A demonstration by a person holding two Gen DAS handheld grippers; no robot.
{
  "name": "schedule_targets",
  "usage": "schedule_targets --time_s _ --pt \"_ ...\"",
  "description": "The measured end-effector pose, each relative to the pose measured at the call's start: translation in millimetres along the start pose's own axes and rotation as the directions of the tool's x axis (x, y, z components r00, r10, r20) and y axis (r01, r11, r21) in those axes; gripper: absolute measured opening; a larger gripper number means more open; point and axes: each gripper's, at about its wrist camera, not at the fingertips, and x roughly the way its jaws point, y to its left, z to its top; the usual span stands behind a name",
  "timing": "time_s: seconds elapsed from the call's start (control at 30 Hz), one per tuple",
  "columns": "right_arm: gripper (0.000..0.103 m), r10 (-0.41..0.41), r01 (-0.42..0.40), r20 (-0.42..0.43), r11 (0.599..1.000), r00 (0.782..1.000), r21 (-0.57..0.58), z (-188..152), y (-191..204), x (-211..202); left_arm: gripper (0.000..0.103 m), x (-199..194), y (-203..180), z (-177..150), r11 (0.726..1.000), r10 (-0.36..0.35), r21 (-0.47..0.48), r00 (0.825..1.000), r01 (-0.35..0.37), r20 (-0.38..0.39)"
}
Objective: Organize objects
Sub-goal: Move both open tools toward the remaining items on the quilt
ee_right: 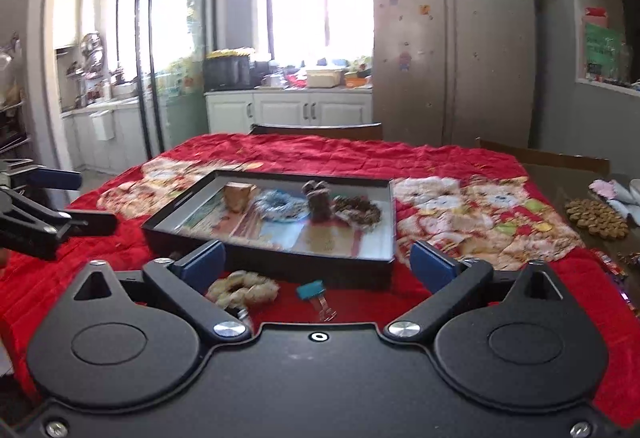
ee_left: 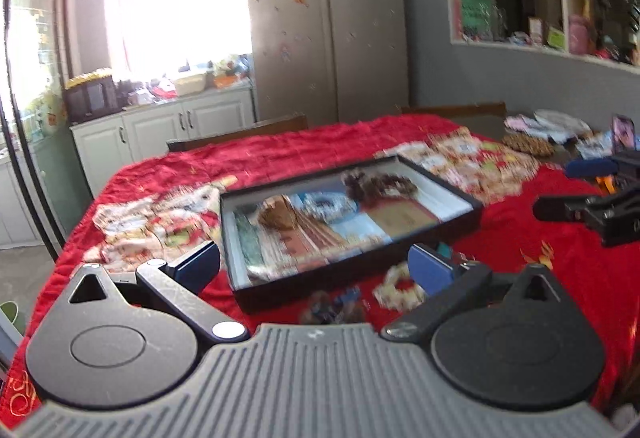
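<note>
**Loose items in front of the tray, both grippers empty — risks ahead**

Cream scrunchie (ee_right: pixel 243 289) lies on the red tablecloth (ee_right: pixel 280 150), just beside the near wall of the black tray (ee_right: pixel 390 222), outside it. Teal binder clip (ee_right: pixel 316 294) sits to its right, also outside, apart from the scrunchie. A dark blurred item (ee_left: pixel 332 312) shows in the left wrist view near the tray's front; I cannot tell what it is. Inside the tray: a blue-white scrunchie (ee_right: pixel 282 205), a dark brown scrunchie (ee_right: pixel 358 212), a small brown box (ee_right: pixel 237 196) and an upright brownish piece (ee_right: pixel 318 204).

My right gripper (ee_right: pixel 316 264) hangs above the clip and scrunchie, fingers spread wide, nothing between them. My left gripper (ee_left: pixel 314 264) is the same: fingers apart, empty, over the tray's near corner.

What I judge could go wrong:
- Clip is small and flat with thin wire handles; the pads may slide off, or pinch tablecloth along with it.
- Scrunchie is soft and touches the tray wall; coming down close, a finger may hit the rim and shove the tray.
- Cloth is wrinkled and loose, so dragging bunches it and shifts everything.
- Both grippers are near each other at the tray's front; they could collide.
- Dropping items in may topple the upright piece.
</note>
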Motion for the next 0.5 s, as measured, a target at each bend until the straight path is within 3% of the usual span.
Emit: schedule_targets --time_s 0.1,0.4,0.5 --pt "0.088 0.019 -0.020 -0.027 0.999 0.999 -0.031 -9.0 8.4 4.4 0.103 2.3 -4.2 -11.4 0.999 -0.035 0.026 0.999 0.036 -0.030" --pt "0.050 0.082 -0.089 -0.115 0.994 0.990 -0.058 -32.4 27.1 25.6 0.103 6.0 -31.1 -41.1 0.979 -0.147 0.131 0.986 0.156 -0.076" --pt "0.044 0.110 -0.120 -0.142 0.991 0.984 -0.061 -38.6 33.6 34.7 0.102 12.6 -39.4 -50.0 0.972 -0.157 0.161 0.983 0.171 -0.096"
